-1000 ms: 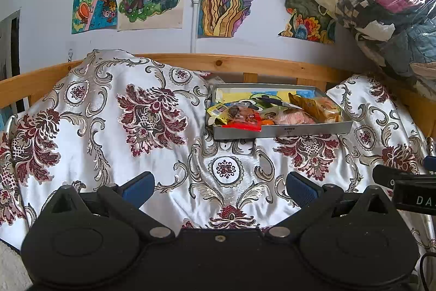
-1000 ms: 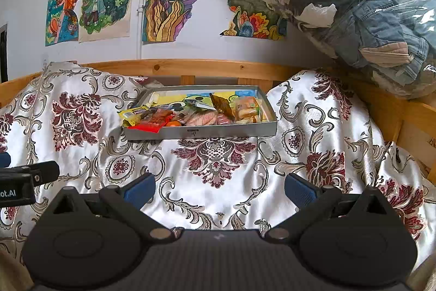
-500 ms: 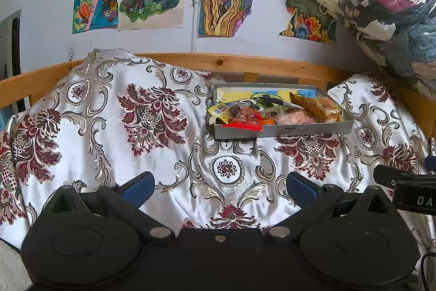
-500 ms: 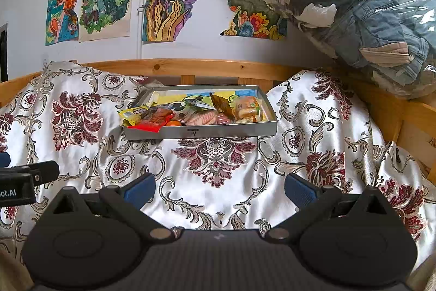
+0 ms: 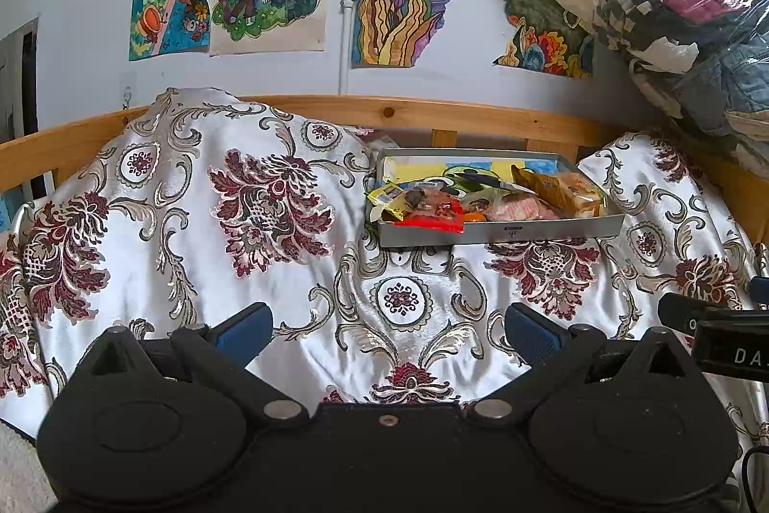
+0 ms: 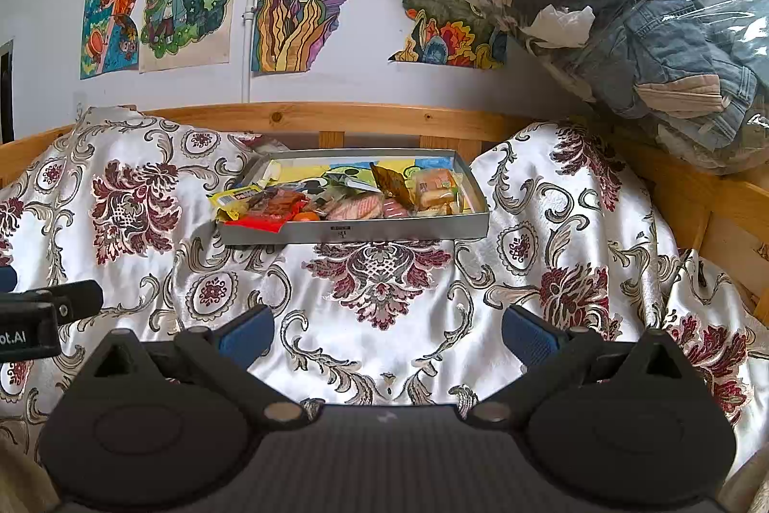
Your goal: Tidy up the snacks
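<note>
Left wrist view is showing the left gripper (image 5: 388, 332) hanging with fingers spread wide and empty, well short of the shallow grey metal tray (image 5: 500, 230) piled with wrapped snacks (image 5: 432, 205). Right gripper (image 6: 388, 332) is likewise gaping, holding nothing. Packets are overhanging the tray's left rim; a careless reach risks spilling them onto the slippery, rumpled floral satin cloth (image 5: 269, 272).

A wooden-framed bed (image 6: 365, 116) carries a flowered white cover (image 6: 384, 311); a grey tray (image 6: 355, 230) of snacks (image 6: 336, 200) sits on it.
</note>
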The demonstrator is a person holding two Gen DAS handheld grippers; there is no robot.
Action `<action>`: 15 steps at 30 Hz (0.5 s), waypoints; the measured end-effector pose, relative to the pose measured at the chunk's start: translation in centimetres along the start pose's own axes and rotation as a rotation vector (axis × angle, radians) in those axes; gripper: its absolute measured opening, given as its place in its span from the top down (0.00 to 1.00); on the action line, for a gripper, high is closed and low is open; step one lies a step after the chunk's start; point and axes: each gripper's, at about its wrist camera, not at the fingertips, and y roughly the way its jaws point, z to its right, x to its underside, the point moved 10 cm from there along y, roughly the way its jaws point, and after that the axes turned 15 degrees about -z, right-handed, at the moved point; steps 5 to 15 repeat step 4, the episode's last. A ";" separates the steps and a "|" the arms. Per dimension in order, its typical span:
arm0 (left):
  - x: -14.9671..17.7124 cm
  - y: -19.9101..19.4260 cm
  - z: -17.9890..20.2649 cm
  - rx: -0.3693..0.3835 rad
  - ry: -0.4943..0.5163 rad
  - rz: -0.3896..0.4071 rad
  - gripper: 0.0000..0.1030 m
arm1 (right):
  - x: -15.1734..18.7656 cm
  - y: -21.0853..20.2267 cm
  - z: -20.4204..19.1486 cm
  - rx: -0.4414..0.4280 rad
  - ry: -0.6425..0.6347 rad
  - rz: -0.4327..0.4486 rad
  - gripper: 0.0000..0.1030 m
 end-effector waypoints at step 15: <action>0.0 0.0 0.0 -0.002 0.000 0.000 0.01 | 0.0 0.0 0.0 0.000 -0.001 0.000 0.00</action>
